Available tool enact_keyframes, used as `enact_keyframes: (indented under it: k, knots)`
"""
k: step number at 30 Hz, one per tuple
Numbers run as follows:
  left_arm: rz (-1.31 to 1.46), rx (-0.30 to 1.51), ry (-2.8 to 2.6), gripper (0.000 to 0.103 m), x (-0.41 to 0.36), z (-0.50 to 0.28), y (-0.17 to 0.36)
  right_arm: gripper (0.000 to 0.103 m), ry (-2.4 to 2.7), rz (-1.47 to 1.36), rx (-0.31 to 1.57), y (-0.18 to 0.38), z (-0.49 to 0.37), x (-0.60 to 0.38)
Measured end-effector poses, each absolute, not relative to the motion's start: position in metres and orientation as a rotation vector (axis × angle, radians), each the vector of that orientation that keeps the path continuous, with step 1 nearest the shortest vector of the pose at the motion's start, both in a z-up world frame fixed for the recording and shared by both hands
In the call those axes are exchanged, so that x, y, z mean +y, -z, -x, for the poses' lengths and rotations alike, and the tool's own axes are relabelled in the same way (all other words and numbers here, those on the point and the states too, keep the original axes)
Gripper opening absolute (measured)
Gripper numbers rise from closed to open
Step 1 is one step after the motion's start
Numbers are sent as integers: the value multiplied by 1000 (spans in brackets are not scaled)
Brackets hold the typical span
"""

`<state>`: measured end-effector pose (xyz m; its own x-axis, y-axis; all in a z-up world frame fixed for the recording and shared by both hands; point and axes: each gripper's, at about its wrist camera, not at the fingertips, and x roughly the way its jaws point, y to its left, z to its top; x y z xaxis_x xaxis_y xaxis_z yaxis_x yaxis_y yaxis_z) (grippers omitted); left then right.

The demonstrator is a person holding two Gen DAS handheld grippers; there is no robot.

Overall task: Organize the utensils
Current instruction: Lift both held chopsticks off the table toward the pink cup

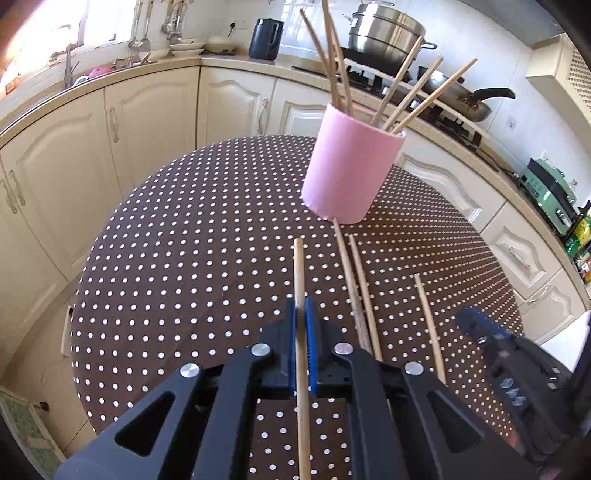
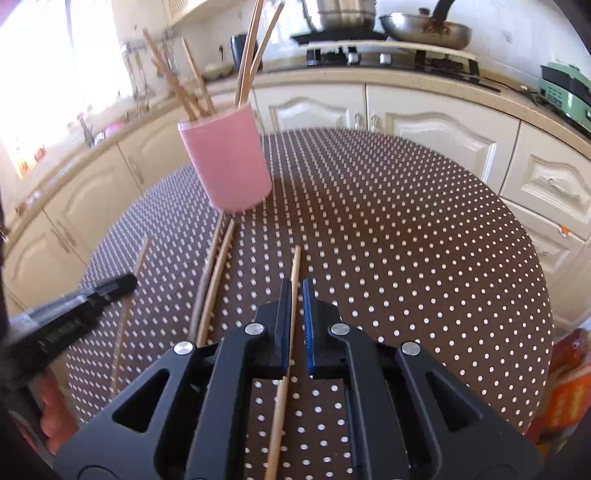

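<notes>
A pink cup [image 1: 351, 170] [image 2: 229, 162] holding several wooden chopsticks stands on the round polka-dot table [image 1: 184, 258] [image 2: 406, 240]. My left gripper [image 1: 303, 306] is shut on one chopstick [image 1: 299, 266] that points toward the cup. My right gripper [image 2: 295, 286] is closed about another chopstick [image 2: 294, 266], which rests against its left pad. A loose pair of chopsticks [image 1: 356, 284] [image 2: 216, 280] lies between the two grippers, its far ends at the cup's base. Each gripper shows blurred in the other's view: the right gripper [image 1: 469, 321] and the left gripper [image 2: 125, 282].
Cream kitchen cabinets [image 1: 147, 122] and a counter curve round the table's far side. On the stove stand a steel pot [image 1: 384, 29] and a frying pan [image 2: 424, 29]. A hand [image 2: 51, 417] shows at lower left, an orange package [image 2: 565, 387] beyond the table's right edge.
</notes>
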<state>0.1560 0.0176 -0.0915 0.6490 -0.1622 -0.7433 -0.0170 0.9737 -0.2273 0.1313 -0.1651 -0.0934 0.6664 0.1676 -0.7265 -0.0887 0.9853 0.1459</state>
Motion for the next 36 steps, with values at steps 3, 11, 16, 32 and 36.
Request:
enact_keyframes:
  k: [3,11,16,32,36]
  knots:
    - [214,867,93,6,17,-156,92,40,-120,-109,890,105,-139,-165]
    - [195,912,121,6,8,-156,104,47,-50,28,895,114,-143,-144]
    - [178,920,121,6,5,-155,108,13,-90,64,886,113,-141,-133]
    - [162,769,117,6,16,-144,80,6,-116,-78,819,85,-144,-153]
    - [171,733,116,6,18,-147,68,6,-131,-108,752,66,-139,-154]
